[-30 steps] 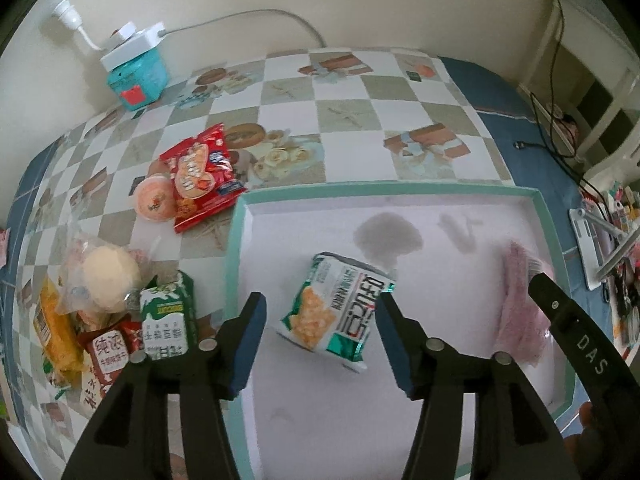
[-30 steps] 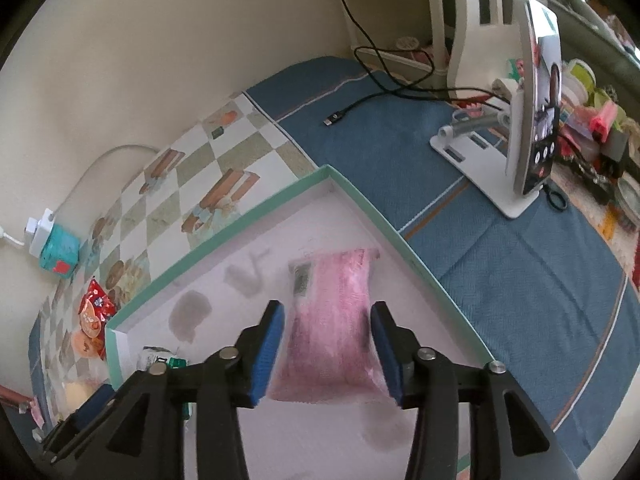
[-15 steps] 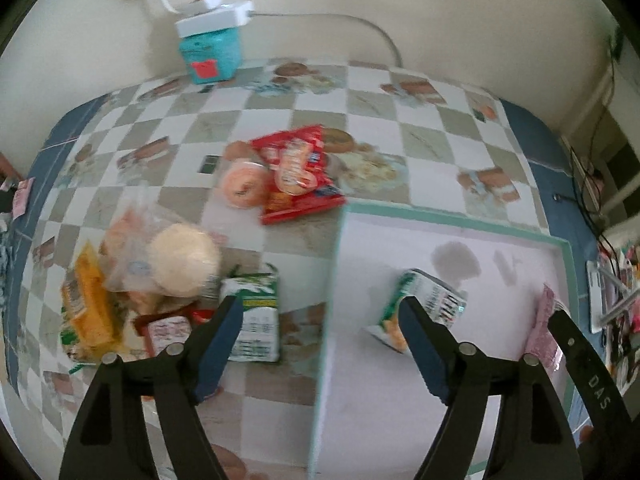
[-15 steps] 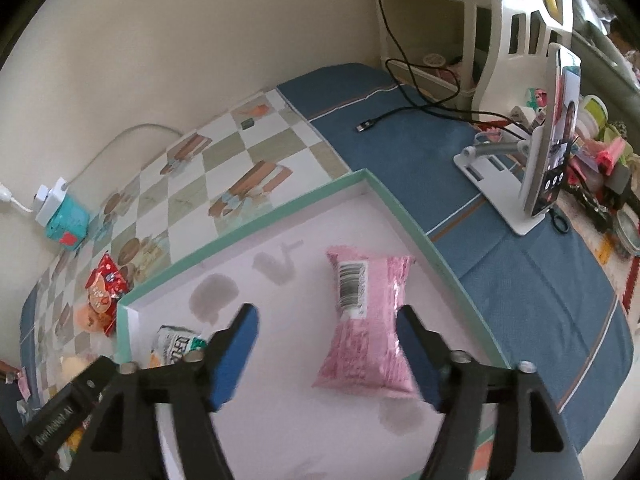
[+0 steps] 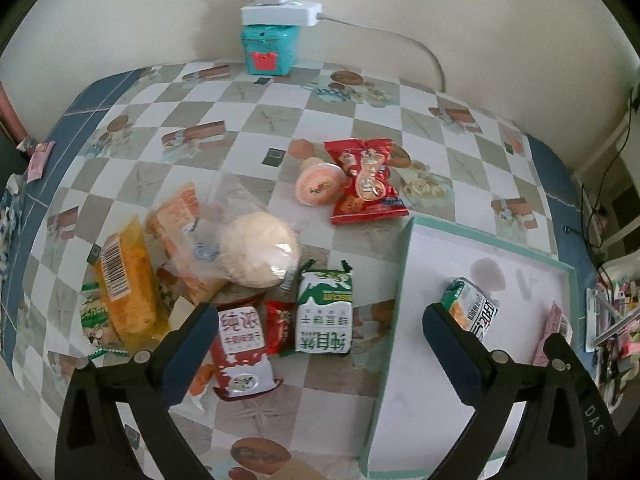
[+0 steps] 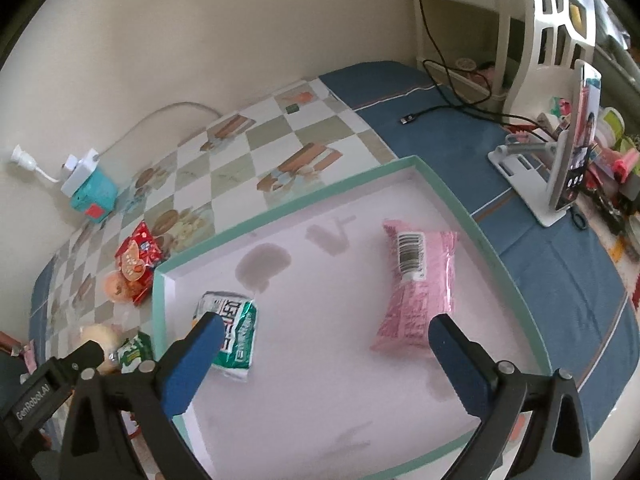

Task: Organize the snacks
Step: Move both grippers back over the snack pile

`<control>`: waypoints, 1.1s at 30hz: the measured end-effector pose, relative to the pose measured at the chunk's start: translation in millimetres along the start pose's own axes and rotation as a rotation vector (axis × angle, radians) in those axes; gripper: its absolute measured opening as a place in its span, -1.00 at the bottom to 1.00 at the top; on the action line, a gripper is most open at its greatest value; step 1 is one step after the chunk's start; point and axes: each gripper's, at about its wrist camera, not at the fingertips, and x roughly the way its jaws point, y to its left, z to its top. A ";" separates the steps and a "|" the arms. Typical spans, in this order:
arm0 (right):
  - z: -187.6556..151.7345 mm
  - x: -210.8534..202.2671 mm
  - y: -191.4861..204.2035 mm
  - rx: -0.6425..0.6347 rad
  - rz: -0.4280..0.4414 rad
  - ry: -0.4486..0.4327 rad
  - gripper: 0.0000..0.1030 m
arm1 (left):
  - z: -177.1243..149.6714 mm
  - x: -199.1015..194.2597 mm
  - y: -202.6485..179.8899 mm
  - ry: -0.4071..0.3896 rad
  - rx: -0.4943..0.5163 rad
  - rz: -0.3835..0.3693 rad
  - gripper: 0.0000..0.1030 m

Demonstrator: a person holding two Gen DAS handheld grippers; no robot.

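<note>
Two grippers: both angled steeply down over the table, jaws spread wide, nothing between the pads.
Left gripper [image 5: 316, 334]: has swung off the tray and now hangs over the loose snack pile; jaws have just been opening.
Under it: red milk carton [image 5: 240, 346] and green milk carton [image 5: 325, 318] on the checked cloth [image 5: 280, 120].
Right gripper [image 6: 326, 350]: above the tray [image 6: 288, 206]; jaws have just been opening and have let go of the pink pack.
Pink pack [image 6: 420, 286]: flat in the tray, barcode up.
Green pack [image 6: 234, 334]: in the tray's left part, well apart from the pink one.
Red bag [image 5: 366, 180]: outside the tray, touching a peach cup [image 5: 320, 184].
</note>
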 end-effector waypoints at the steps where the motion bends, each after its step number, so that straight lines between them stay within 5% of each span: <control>1: -0.9 -1.2 1.2 -0.002 -0.003 0.000 1.00 | 0.4 -0.8 4.9 0.001 -0.011 -0.006 0.98; 9: -6.7 -15.9 15.2 -0.021 -0.002 0.003 1.00 | 1.6 -6.9 41.5 0.003 -0.093 0.000 0.98; 19: -18.0 -27.9 43.4 -0.073 0.003 0.019 1.00 | -0.9 -18.6 91.2 0.010 -0.159 0.101 0.98; 33: -47.0 -24.6 123.9 -0.197 0.085 0.063 1.00 | -1.9 -34.9 168.0 -0.014 -0.315 0.162 0.98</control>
